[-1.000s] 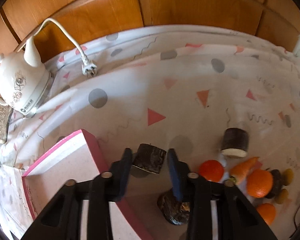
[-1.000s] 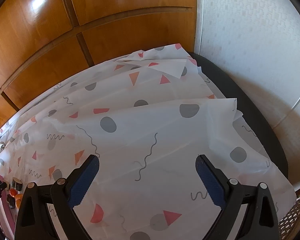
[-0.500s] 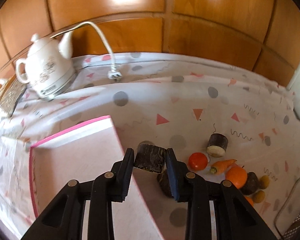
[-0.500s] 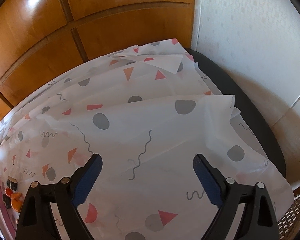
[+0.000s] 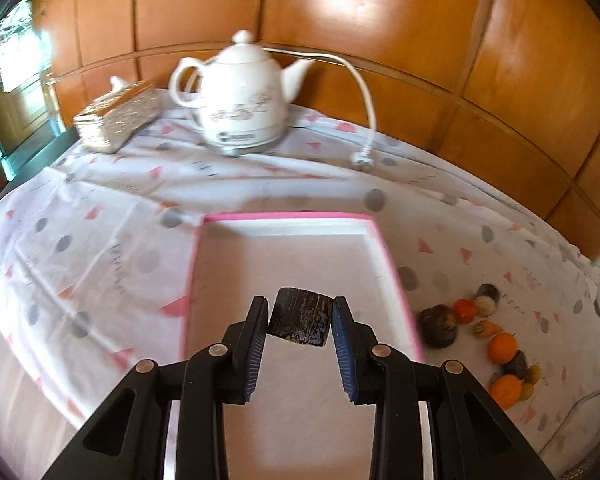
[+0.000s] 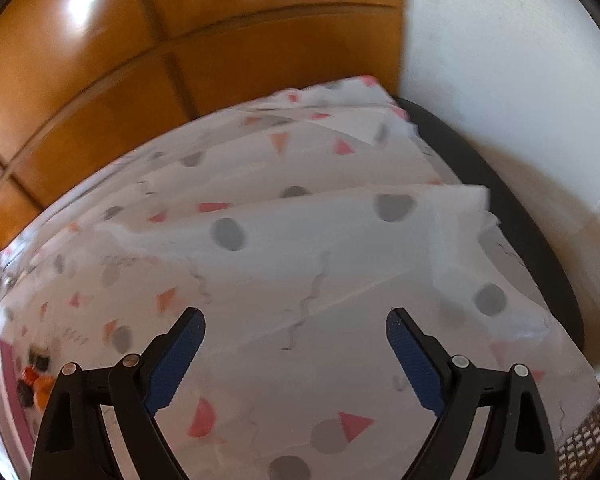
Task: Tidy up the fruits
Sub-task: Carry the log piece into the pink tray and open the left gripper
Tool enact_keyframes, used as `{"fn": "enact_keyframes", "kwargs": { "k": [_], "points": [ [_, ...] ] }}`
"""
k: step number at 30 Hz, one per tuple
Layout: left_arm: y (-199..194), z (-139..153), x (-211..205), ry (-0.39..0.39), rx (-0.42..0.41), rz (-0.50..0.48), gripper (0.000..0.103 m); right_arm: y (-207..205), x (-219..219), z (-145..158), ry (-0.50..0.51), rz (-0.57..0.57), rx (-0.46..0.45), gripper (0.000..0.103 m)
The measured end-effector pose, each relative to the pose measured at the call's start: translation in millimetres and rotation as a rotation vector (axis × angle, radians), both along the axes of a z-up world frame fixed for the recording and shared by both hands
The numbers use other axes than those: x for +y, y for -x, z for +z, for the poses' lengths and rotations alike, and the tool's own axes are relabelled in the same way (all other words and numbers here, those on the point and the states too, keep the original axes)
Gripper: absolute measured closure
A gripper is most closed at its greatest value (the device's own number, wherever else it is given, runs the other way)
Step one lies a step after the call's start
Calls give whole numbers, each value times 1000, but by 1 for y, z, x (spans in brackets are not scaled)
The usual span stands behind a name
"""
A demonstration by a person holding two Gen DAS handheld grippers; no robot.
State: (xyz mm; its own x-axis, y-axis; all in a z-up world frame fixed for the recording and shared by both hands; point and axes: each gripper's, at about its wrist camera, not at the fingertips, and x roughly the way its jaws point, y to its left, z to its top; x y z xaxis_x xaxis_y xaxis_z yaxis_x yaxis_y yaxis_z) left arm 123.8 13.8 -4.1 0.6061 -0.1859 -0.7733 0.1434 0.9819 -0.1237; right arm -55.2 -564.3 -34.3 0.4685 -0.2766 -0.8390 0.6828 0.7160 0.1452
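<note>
My left gripper (image 5: pixel 300 306) is shut on a dark, bark-skinned cylinder chunk (image 5: pixel 300 318) and holds it in the air over the shallow pink-rimmed box (image 5: pixel 288 218). To the right of the box a cluster of fruit lies on the cloth: a dark lump (image 5: pixel 438 320), a small red fruit (image 5: pixel 465 306), a dark chunk with a pale cut end (image 5: pixel 486 294), a little carrot (image 5: pixel 486 328) and two oranges (image 5: pixel 502 348). My right gripper (image 6: pixel 296 316) stands open over bare tablecloth with nothing between its fingers; the fruit cluster (image 6: pixel 34 380) shows small at its far left.
A white kettle (image 5: pixel 240 100) with its cord and plug (image 5: pixel 362 158) stands at the back, beside a glittery tissue box (image 5: pixel 116 120). Wood panelling backs the table. A woven basket rim (image 6: pixel 588 428) sits at the lower right of the right wrist view.
My left gripper has lifted the dark chunk off the cloth and carried it left, from beside the fruit to above the pink box. The right gripper has barely shifted.
</note>
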Motion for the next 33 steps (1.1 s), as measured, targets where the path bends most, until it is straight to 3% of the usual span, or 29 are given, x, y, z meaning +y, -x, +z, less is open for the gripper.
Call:
{"fn": "enact_keyframes", "kwargs": {
  "k": [4,9,14,18,21,24,31,33],
  "points": [
    [13,-1,20,-4,-15,20,70,-12,21,7,16,136,-52,10],
    [25,-8,27,-18,-22,18,70,-31,68,20,75,413,-124,10],
    [30,-26,26,-27,23,25,70,-41,135,14,168,709,-101,11],
    [38,-39,27,-32,46,32,70,-43,172,-2,201,875,-40,13],
    [46,-46,29,-30,51,45,69,-44,186,-9,195,941,-12,15],
    [54,-49,33,-16,50,62,56,-42,195,-11,184,980,-2,22],
    [69,-49,37,-13,39,95,56,-43,217,-18,164,1058,21,39],
    [76,-44,38,-29,15,106,52,-43,225,-21,167,1085,34,40]
  ]
}}
